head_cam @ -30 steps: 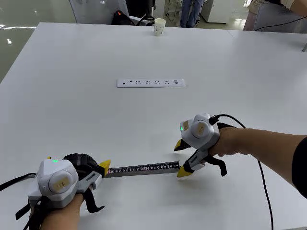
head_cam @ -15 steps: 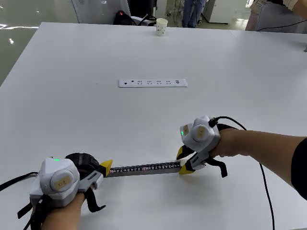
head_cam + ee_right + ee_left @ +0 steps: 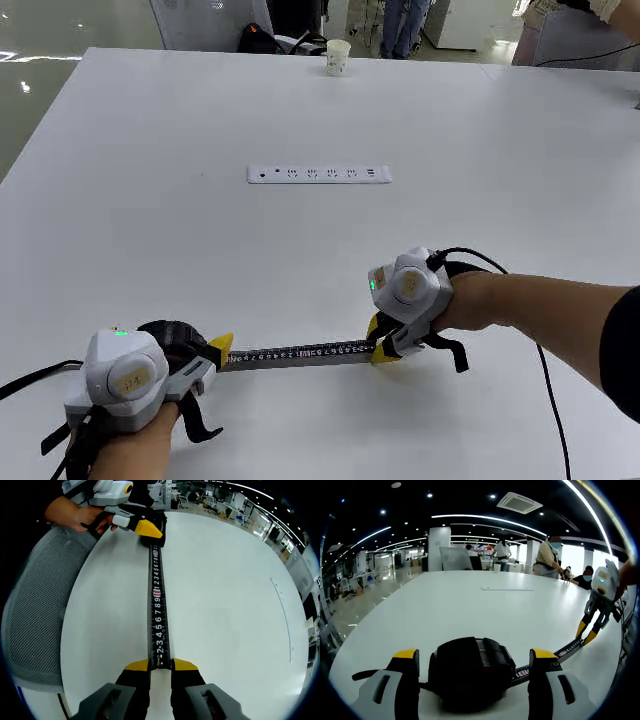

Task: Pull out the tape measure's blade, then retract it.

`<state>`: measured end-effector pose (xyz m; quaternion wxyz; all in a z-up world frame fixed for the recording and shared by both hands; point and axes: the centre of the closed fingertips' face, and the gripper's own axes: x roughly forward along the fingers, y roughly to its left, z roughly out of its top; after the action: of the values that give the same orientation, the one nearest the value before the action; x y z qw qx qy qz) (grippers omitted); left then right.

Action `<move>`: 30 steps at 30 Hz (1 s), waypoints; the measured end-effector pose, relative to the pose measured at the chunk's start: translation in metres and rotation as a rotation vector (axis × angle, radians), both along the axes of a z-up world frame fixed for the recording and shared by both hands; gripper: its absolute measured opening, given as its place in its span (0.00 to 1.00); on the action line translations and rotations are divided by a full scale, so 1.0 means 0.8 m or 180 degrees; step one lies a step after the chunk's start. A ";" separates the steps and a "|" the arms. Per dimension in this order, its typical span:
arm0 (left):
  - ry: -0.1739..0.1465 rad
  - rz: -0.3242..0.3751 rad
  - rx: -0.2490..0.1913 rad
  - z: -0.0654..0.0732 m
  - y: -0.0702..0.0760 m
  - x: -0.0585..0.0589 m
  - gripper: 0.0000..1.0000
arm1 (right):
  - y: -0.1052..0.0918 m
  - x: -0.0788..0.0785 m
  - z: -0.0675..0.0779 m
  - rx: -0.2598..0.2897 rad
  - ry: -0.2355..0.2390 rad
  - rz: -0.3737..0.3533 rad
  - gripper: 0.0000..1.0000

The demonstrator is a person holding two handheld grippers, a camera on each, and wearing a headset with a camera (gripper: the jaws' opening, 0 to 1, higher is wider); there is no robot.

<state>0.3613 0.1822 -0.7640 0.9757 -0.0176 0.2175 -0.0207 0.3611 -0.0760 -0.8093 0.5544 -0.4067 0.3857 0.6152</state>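
We are holding the tape measure's case (image 3: pixel 470 675) in the left gripper (image 3: pixel 474 655). Its two yellow-tipped jaws are pressing on the black case from both sides, and the case is resting on the white table (image 3: pixel 300 260), close to our body on the left. The blade (image 3: pixel 159 595) is lying flat on the table and is running from the case to the right gripper (image 3: pixel 161 666). In the right gripper view the jaws are standing close together with the blade's free end between them, so we are judging that they are gripping this end, though the contact itself is too small to see for sure.

For the progress, we are seeing the first part well under way: a good piece of blade with its numbers is already out of the case. Whether this length is enough, we cannot say. The second part is not yet done, since the blade is not back in the case. For that, we are expecting that the right gripper must bring the end back toward the case, or let it go.

Far from the work, a power strip (image 3: pixel 319 174) and a paper cup (image 3: pixel 339 56) are standing on the table.
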 end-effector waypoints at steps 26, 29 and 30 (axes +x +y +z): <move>0.0391 0.0049 0.0045 -0.010 0.009 -0.004 0.63 | 0.001 -0.003 0.000 -0.0108 0.0032 -0.0086 0.09; 0.0401 0.0054 0.0041 -0.010 0.008 -0.004 0.63 | 0.002 -0.002 0.000 -0.0117 0.0036 -0.0084 0.09; 0.0403 0.0047 0.0040 -0.010 0.008 -0.004 0.63 | 0.002 -0.002 0.000 -0.0125 0.0032 -0.0073 0.09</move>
<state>0.3583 0.1886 -0.7723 0.9602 -0.0144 0.2788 -0.0110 0.3591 -0.0744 -0.8096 0.5513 -0.4100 0.4052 0.6032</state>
